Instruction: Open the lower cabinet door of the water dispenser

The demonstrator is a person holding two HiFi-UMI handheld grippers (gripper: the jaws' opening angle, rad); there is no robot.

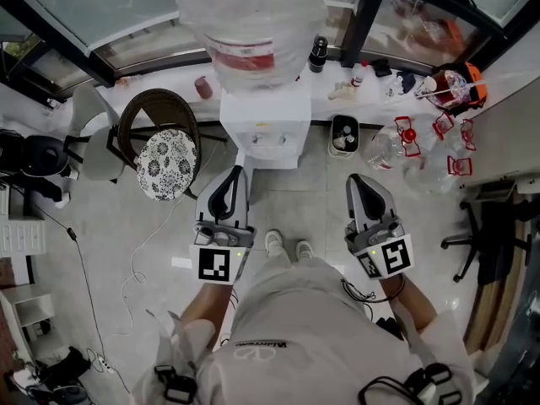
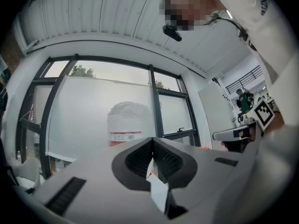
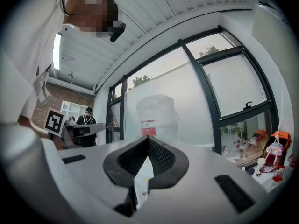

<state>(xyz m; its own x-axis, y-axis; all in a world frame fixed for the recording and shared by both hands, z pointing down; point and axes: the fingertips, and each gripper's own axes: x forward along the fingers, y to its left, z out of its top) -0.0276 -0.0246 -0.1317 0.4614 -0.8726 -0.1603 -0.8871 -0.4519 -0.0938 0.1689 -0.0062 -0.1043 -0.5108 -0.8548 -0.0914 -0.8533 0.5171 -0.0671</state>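
The white water dispenser [image 1: 261,129] stands against the window wall with a large clear bottle [image 1: 251,24] on top. From above its lower cabinet door does not show. My left gripper [image 1: 236,172] is in front of the dispenser's left corner, apart from it, jaws shut on nothing. My right gripper [image 1: 358,180] is off to the dispenser's right, also shut and empty. In the left gripper view the bottle [image 2: 125,120] rises above the closed left gripper [image 2: 152,140]. The right gripper view shows the bottle [image 3: 156,113] above the closed right gripper [image 3: 148,138]. The jaws hide the dispenser's lower part in both.
A wicker chair with a patterned cushion [image 1: 166,163] stands left of the dispenser. A small bin [image 1: 343,135] sits at its right, with clear bottles and red-handled items [image 1: 405,142] on the floor beyond. A cable [image 1: 135,268] lies at the left, an office chair [image 1: 481,234] at far right.
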